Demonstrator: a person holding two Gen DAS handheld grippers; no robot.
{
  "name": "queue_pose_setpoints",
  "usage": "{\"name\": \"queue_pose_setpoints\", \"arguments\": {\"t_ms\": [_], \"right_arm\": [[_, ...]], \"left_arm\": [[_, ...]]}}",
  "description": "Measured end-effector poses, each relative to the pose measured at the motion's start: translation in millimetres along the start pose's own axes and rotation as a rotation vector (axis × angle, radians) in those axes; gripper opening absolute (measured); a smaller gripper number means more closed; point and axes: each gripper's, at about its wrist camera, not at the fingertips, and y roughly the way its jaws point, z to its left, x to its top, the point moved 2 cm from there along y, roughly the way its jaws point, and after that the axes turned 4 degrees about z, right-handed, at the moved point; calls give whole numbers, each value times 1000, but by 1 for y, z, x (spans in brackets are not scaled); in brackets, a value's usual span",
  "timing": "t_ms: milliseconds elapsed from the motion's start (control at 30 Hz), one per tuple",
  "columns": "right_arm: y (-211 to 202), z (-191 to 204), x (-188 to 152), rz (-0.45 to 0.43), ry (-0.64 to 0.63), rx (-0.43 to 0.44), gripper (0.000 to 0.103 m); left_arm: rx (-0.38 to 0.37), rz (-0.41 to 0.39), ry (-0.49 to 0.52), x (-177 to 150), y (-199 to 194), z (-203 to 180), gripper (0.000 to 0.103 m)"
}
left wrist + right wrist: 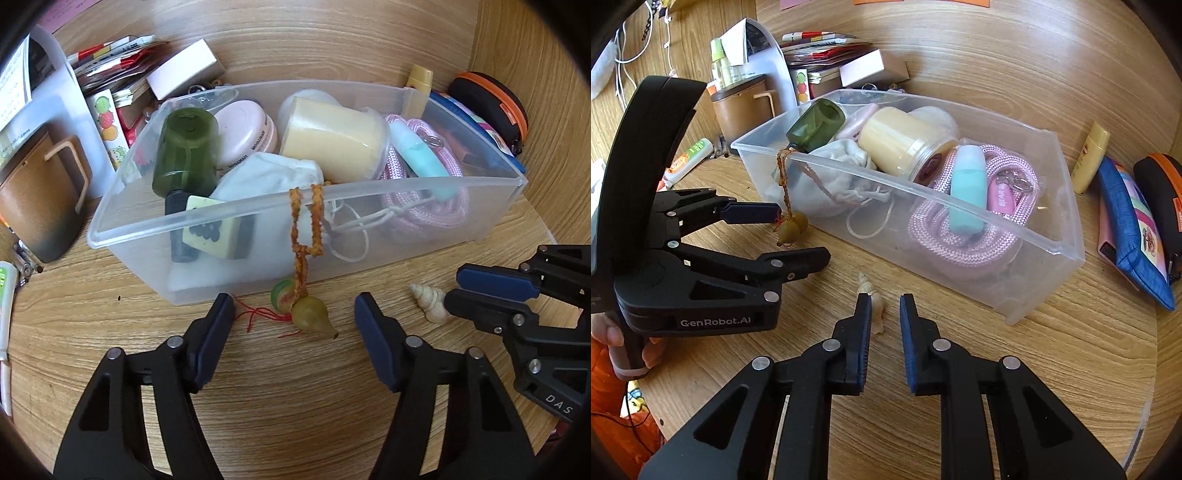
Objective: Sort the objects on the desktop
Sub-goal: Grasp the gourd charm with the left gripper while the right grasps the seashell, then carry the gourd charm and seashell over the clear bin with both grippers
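Observation:
A clear plastic bin (495,210) (1034,273) stands on the wooden table, holding a green bottle (184,147), a cream jar (332,136), a pink rope (960,236) and other small items. A gourd charm (312,317) (788,232) rests on the table before the bin, its orange cord (306,221) draped over the front wall. My left gripper (294,306) (803,234) is open, one finger on each side of the charm without touching it. My right gripper (885,295) (452,288) is shut on a pale seashell (877,314) (428,301) lying on the table.
Left of the bin are a brown pouch (40,199), stacked papers (118,62) and a white box (184,70). Right of it lie a yellow tube (1089,162), a blue pouch (1130,236) and a black-orange case (1160,192). A hand (613,339) holds the left gripper. The table edge (1145,387) curves at right.

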Motion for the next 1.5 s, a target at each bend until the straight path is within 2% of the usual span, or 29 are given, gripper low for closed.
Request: {"name": "queue_pose_setpoints", "arguments": {"t_ms": [133,333,500,600,667,700,800,933,1300,1500], "right_arm": [[3,-1,1,8,0,4,25],[13,4,2,40,-23,16,25],[18,7,3,49,-42,17,25],[19,9,5,45,-41,21,25],[20,11,5,43,-49,17,25],[21,13,6,41,-57,11,25],[21,18,6,37,-70,5,24],[20,22,6,34,-80,11,16],[8,14,7,-3,-35,25,16],[-9,7,7,-41,9,34,16]], "left_arm": [[5,-10,-17,-2,-2,4,56],[-3,-24,-46,-2,-3,12,45],[-4,-27,-50,-1,-3,12,44],[-1,-28,-55,-2,-3,13,40],[-6,-29,-57,-2,-3,14,31],[-7,-28,-56,-2,-3,13,23],[-14,-28,-53,-2,-2,13,18],[-16,-28,-51,-1,-2,12,18],[-37,-35,-13,-5,-7,5,18],[-51,-53,-40,-9,-18,14,18]]}}
